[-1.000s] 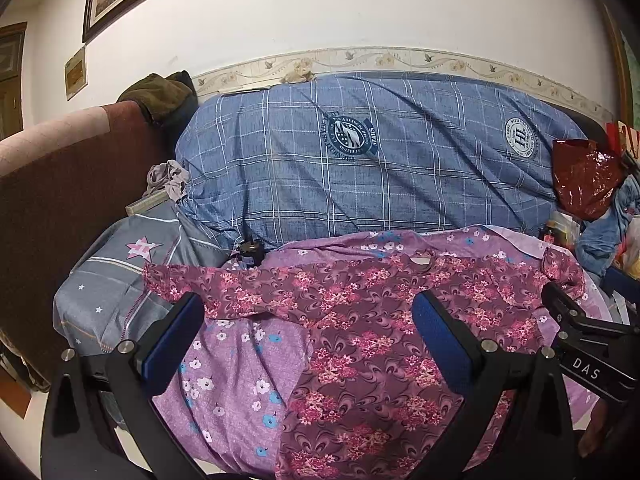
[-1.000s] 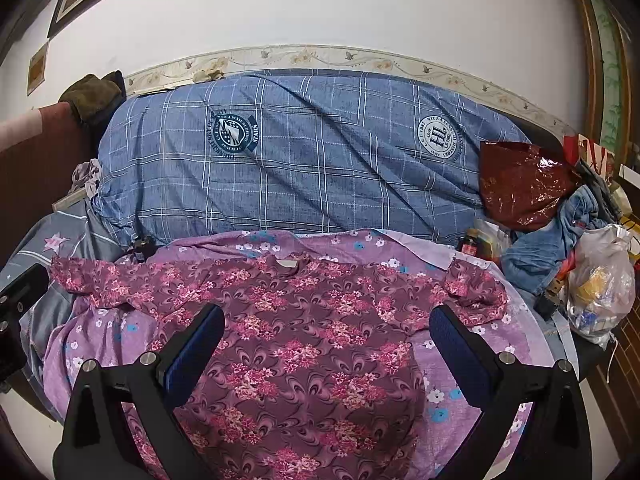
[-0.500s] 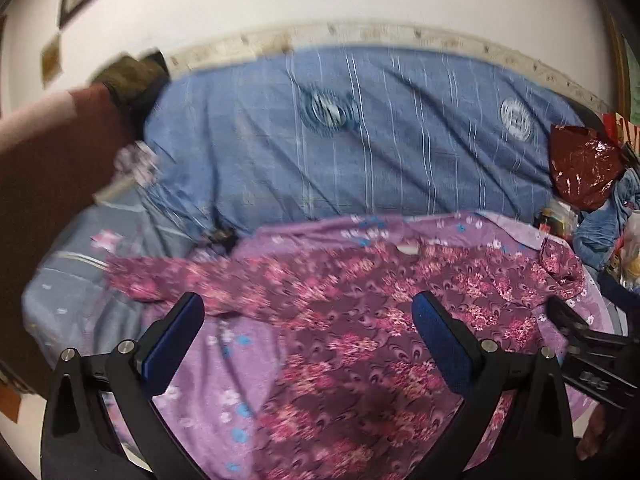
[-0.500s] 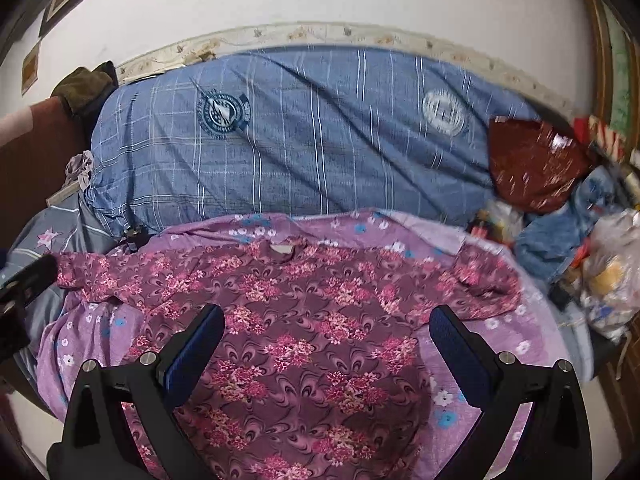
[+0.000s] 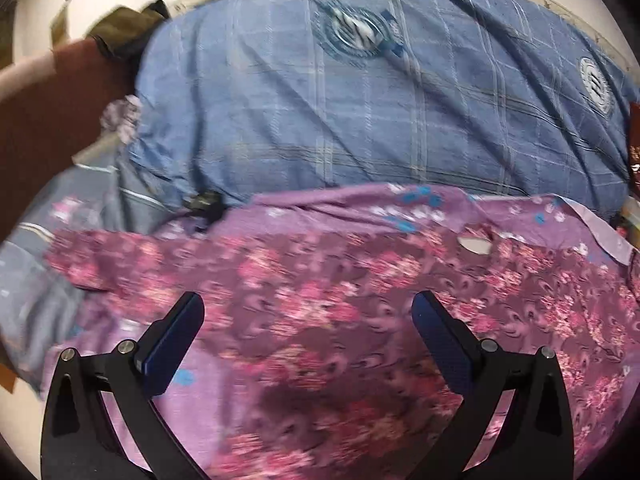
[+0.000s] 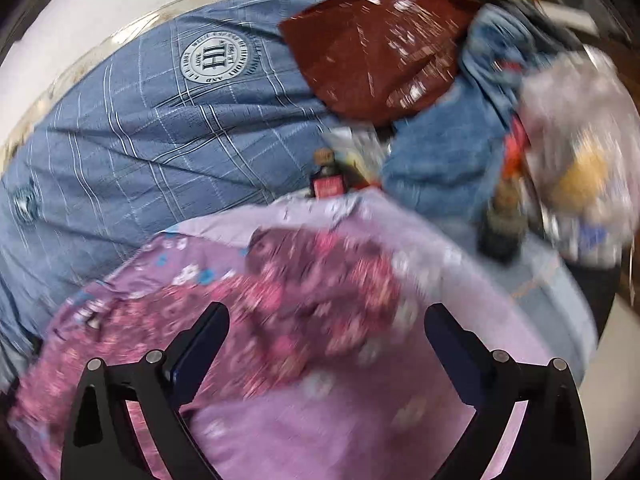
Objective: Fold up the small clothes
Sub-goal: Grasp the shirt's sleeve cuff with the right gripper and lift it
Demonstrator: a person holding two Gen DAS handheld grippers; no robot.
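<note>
Left wrist view: floral shirt [image 5: 340, 304] lies spread on the bed's purple sheet [image 5: 192, 392]. Both grippers, left gripper [image 5: 306, 328] and right gripper [image 6: 326, 340], gape wide, empty. Soft, light, limp cloth; pinch sleeve cuffs.

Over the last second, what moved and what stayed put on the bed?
Both grippers came down and spread apart: the left gripper swung toward the floral shirt's left sleeve, the right gripper toward its right sleeve end. Both stay open, holding nothing. The shirt still lies flat on the purple sheet; the blue plaid bedding is unmoved.
</note>
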